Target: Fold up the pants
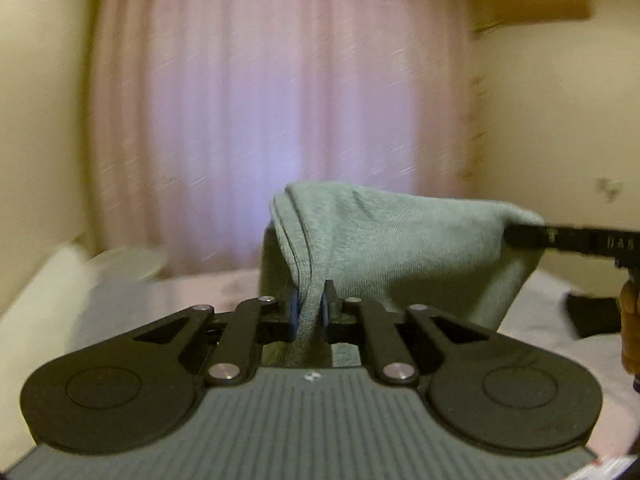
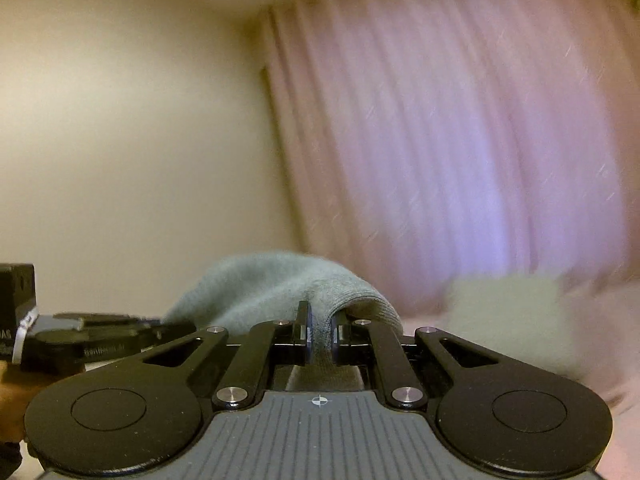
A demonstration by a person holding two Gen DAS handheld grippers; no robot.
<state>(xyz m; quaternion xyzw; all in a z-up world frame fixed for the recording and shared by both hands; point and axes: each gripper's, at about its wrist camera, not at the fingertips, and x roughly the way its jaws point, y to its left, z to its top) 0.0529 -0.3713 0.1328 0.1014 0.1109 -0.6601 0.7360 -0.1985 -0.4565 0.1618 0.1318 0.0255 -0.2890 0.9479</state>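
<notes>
The pants, grey-green knit, are held raised between both grippers, in front of a pink curtain. In the left wrist view a folded edge is pinched by the left gripper, its fingers pressed together on the cloth, which drapes up and to the right. There the far end is gripped by the right gripper, seen from the side; a hand shows at the right edge.

In the right wrist view the pants are clamped by the right gripper, jaws closed on a fold. The left gripper is seen at the left, its tip at the cloth. A pale surface lies below, blurred.
</notes>
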